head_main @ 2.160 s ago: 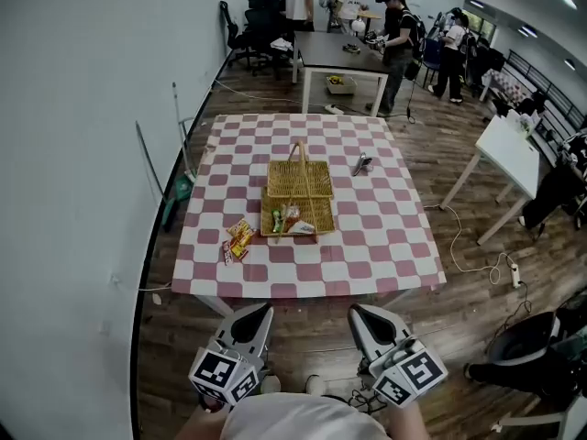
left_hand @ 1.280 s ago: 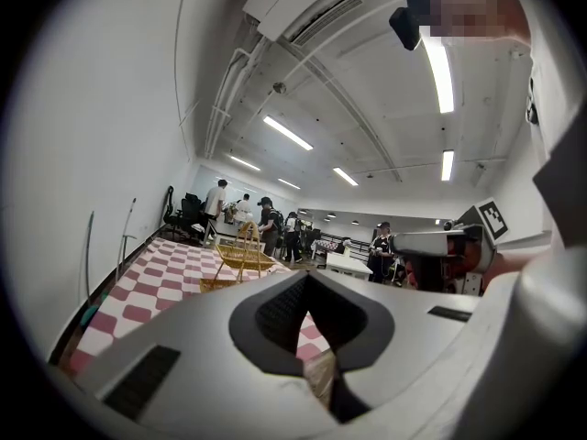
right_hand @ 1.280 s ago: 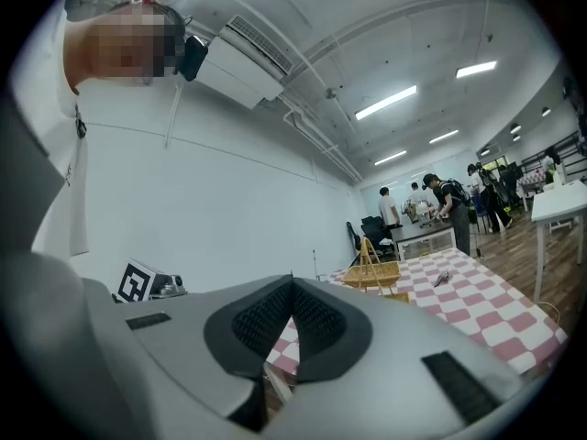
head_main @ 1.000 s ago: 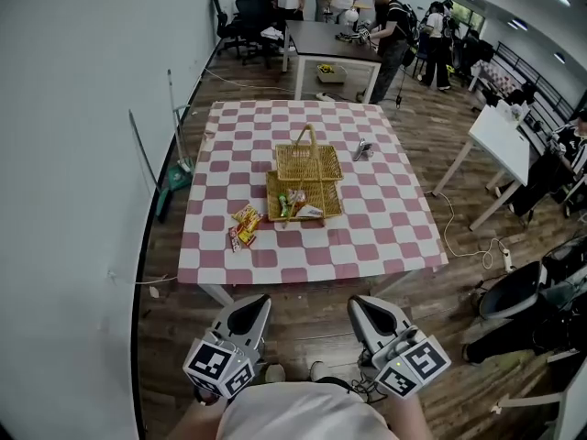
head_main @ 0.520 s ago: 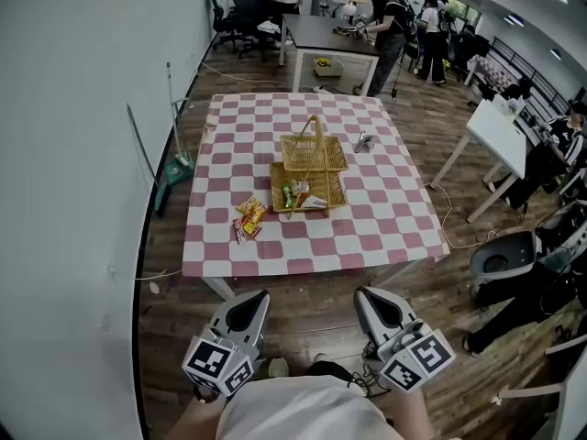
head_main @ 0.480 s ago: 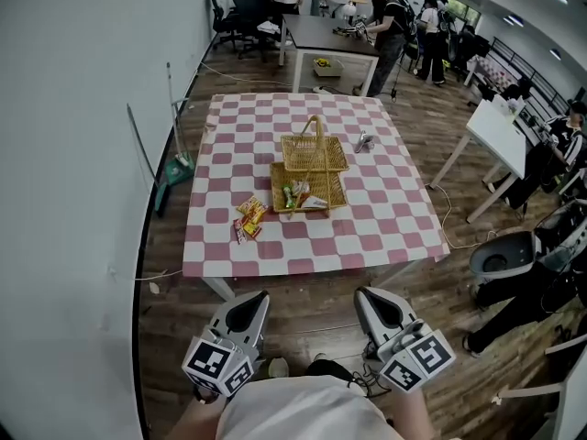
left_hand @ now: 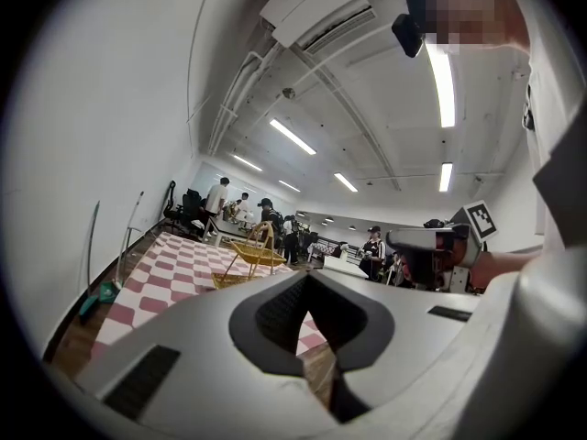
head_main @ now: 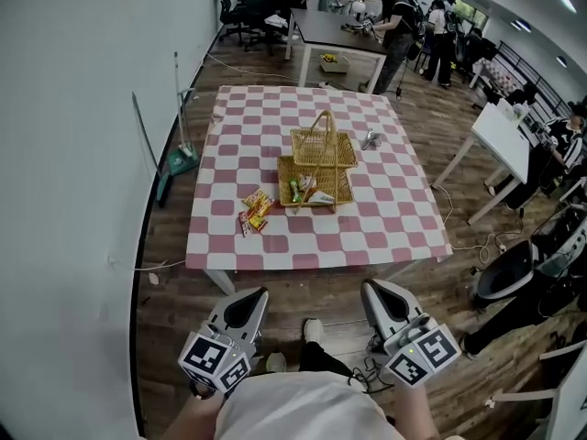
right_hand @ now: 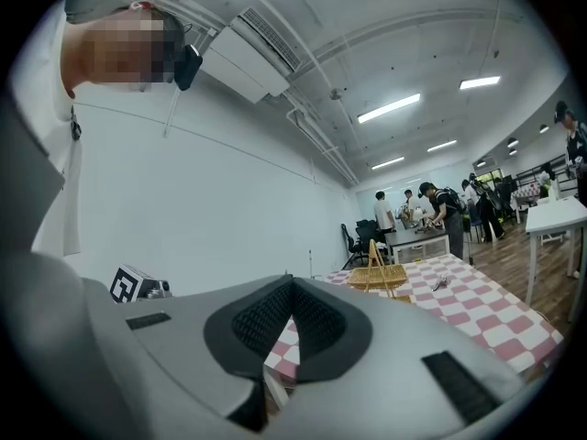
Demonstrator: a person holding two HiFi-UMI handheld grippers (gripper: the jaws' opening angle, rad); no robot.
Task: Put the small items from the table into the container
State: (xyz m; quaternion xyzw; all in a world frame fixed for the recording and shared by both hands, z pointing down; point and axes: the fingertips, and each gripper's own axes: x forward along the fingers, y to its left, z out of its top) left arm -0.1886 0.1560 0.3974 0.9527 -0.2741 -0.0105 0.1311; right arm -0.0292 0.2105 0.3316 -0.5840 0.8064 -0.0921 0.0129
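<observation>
A white wall point(head_main: 73, 108) flanks wood flooring point(head_main: 293, 291); strip lights point(left_hand: 442, 71) glow overhead

snack packets point(head_main: 254, 214) left of basket point(head_main: 323, 149) on table point(head_main: 385, 218)

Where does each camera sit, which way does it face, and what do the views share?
Head view: on the person's head, facing steeply down at the checked table and basket; left gripper, right gripper and shirt show.
Left gripper view: on the left gripper, level along its shut jaws toward the table; right gripper shows.
Right gripper view: on the right gripper, level along its shut jaws; left gripper's marker cube shows.
Shared: all show the basket.
</observation>
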